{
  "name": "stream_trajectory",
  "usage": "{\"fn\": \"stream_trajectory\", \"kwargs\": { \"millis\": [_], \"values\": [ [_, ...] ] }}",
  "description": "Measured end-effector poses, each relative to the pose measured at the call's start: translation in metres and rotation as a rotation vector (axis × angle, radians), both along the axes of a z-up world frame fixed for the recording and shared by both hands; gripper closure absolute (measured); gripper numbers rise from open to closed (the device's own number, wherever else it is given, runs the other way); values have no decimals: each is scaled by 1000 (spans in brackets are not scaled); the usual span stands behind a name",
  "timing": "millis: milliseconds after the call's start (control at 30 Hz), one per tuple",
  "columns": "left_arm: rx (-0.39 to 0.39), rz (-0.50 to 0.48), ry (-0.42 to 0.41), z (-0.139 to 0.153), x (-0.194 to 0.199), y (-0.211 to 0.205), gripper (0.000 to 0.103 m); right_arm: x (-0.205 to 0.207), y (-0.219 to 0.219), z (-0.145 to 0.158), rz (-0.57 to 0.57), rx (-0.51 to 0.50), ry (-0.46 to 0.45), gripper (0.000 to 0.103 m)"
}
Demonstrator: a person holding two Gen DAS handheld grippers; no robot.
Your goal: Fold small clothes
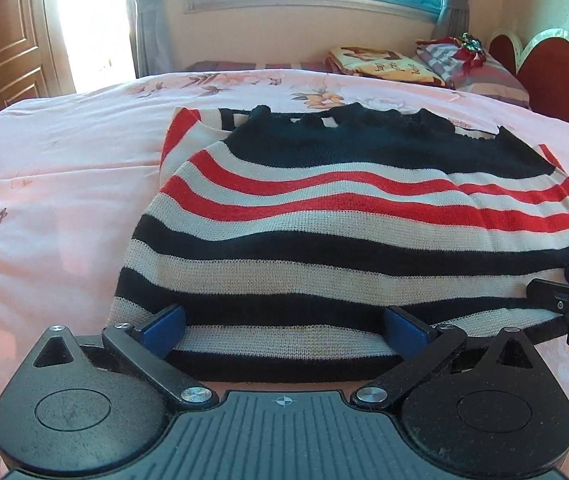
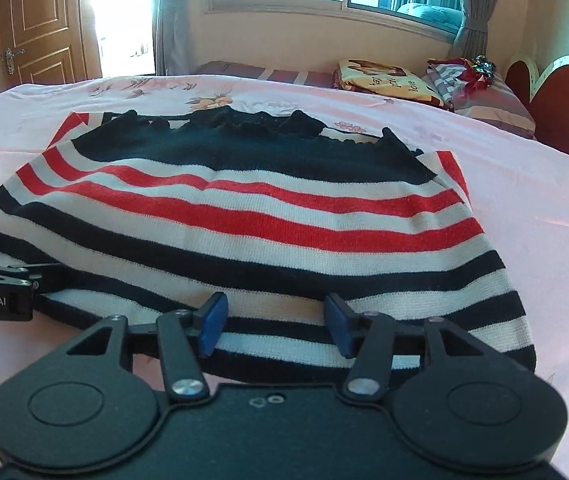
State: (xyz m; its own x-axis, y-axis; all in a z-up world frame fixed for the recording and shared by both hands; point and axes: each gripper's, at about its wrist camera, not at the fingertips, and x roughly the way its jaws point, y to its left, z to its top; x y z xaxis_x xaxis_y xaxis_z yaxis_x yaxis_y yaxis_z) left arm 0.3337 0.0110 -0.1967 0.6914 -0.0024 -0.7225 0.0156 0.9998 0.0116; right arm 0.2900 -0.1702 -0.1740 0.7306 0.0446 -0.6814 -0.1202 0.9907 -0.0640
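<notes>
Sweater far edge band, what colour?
The sweater has a solid navy-black band at its far edge, above red and white stripes; clearest in the right wrist view.

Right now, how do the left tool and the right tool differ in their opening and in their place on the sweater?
The left tool is spread wide; the right tool is open too, but narrower. The left tool sits at the near edge of the sweater toward its left side; the right tool sits at that edge toward its right side. Both have blue pads, lie low on the near edge, and grip nothing yet.
</notes>
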Motion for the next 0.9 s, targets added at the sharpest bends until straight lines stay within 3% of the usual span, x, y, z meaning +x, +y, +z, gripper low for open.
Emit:
{"fn": "stream_trajectory", "kwargs": {
  "millis": [333, 400, 500, 633, 700, 900],
  "values": [
    [-27, 16, 15, 7, -3, 4, 0, -7, 0, -1, -5, -9, 0, 49],
    [-72, 21, -12, 16, -9, 8, 0, -6, -1, 3, -8, 1, 14, 49],
    [-91, 2, -66, 32, -12, 8, 0, -7, -5, 19, -19, 64, -37, 50],
    [-111, 3, -67, 39, 11, 8, 0, 9, 2, 30, -13, 65, -67, 51],
    [-116, 6, -62, 39, 25, 6, 0, 19, 6, 33, -6, 66, -74, 57],
    [-72, 35, -12, 14, 57, 14, 0, 45, 23, 33, 29, 74, -78, 60]
  ]
}}
